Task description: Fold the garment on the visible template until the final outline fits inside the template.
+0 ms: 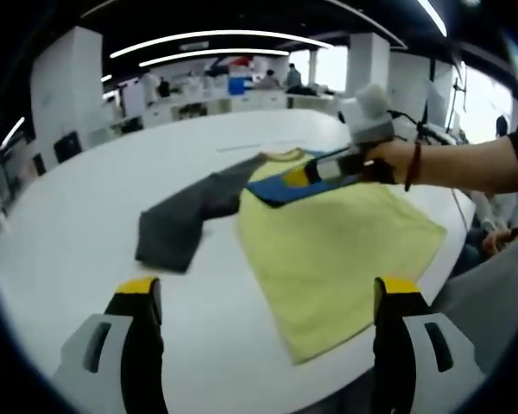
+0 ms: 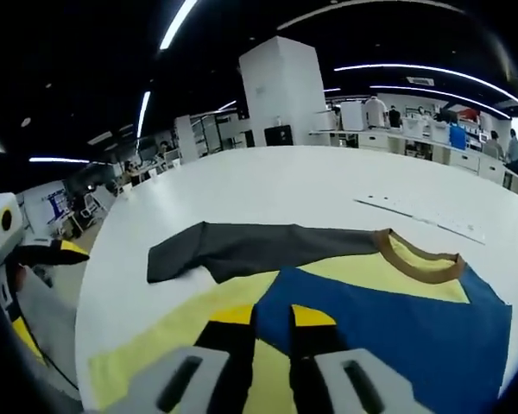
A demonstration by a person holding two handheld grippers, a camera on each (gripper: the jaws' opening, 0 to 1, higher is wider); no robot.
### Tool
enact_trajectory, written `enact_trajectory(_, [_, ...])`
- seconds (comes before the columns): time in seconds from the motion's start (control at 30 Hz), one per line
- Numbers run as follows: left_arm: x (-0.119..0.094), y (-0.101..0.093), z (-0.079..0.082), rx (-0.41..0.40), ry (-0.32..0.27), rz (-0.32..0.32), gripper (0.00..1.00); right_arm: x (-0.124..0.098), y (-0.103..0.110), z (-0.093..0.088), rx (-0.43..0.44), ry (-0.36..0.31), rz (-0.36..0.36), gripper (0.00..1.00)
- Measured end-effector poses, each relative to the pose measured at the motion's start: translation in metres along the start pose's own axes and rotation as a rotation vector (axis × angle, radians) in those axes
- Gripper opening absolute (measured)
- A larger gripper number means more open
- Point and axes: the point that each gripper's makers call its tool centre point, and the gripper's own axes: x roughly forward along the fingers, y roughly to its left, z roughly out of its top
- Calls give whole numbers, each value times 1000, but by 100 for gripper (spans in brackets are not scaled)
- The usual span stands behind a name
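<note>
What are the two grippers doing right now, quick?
Left gripper: open, holding nothing, above the white table.
Right gripper: shut on the shirt, pinching its blue sleeve.

The shirt (image 1: 337, 259) was soft matt cloth, its yellow body lying fairly smooth with a few shallow creases. Its grey sleeve (image 1: 186, 220) looked like the same dull knit, slightly rumpled toward the far edge of the table. The blue panel (image 2: 397, 319) was matt fabric too, and the brown collar (image 2: 419, 263) looked like a ribbed band. The table (image 1: 78, 224) had a smooth white top with a faint sheen, catching soft light from the ceiling strips. The left gripper (image 1: 268, 332) and the right gripper (image 2: 272, 332) looked like hard plastic: grey satin shells, black jaws, glossy yellow tips.
</note>
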Motion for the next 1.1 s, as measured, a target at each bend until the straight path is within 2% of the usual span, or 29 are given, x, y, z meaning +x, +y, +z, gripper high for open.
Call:
enact_trajectory(0.3, [2,-1,3,5,-5,-2,99,-38,-58,-2,18,-19,-152,18])
enact_trajectory(0.5, [4,-3,6,17,-5,-6,99,-59,-89,-10,45,-13,-223,24])
enact_trajectory(0.83, [6,-8,11,38,-4,-21,99,-94,-128,-24,103,-4,-334,35])
enact_trajectory(1.1, [5,-8,9,44,4,-23,99,-121,-154,-43,132,20,-402,37])
